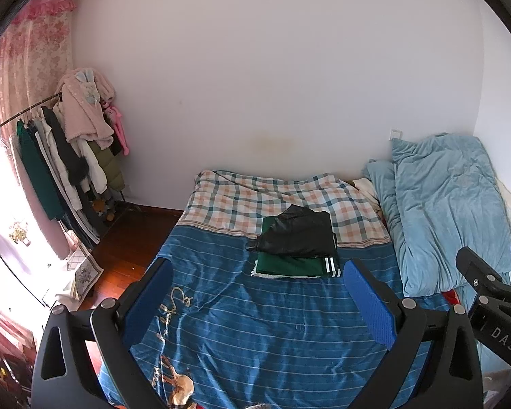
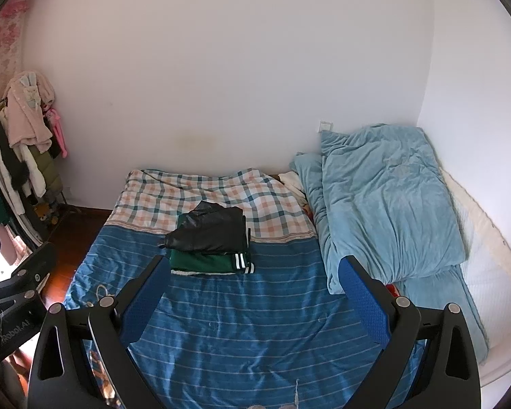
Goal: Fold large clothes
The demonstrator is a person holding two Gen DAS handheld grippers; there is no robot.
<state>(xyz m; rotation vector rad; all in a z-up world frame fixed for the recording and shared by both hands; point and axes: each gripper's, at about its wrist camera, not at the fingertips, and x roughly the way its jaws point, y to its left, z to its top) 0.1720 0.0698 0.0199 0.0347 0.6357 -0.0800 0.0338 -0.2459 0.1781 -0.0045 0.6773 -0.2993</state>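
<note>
Both the left gripper (image 1: 259, 281) and the right gripper (image 2: 255, 277) are held spread wide and empty above the blue striped bedspread (image 2: 242, 323). A folded black jacket (image 2: 209, 231) is stacked on a folded green garment (image 2: 204, 261) mid-bed. Before another fold, the stack should be left undisturbed. Its long axis is judged to run across the bed, striped cuffs rightward.

green garment (image 1: 291, 267) mostly under black one (image 1: 298, 231) | rack (image 1: 24, 112) cut off left
</note>
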